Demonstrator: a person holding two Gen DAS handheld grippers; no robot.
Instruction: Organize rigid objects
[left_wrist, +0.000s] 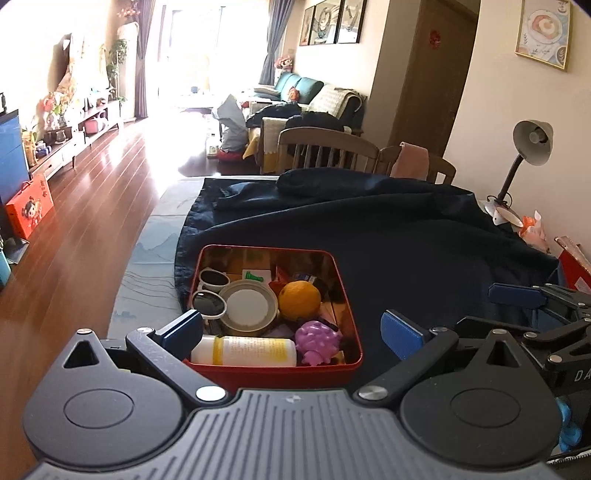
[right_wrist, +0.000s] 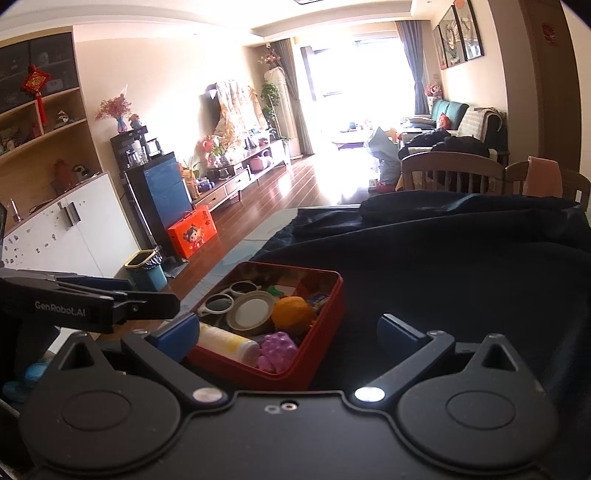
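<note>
My left gripper's finger (left_wrist: 186, 328) hides one end of the white bottle (left_wrist: 251, 351); its label print is too blurred to read.

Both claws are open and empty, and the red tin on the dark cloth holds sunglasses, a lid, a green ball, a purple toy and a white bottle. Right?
Nearly: the ball is orange, not green, as the left wrist view shows. The rest stands: left claw and right claw are open and empty, and the red tin on the dark cloth holds sunglasses, lid, purple toy and white bottle.
</note>
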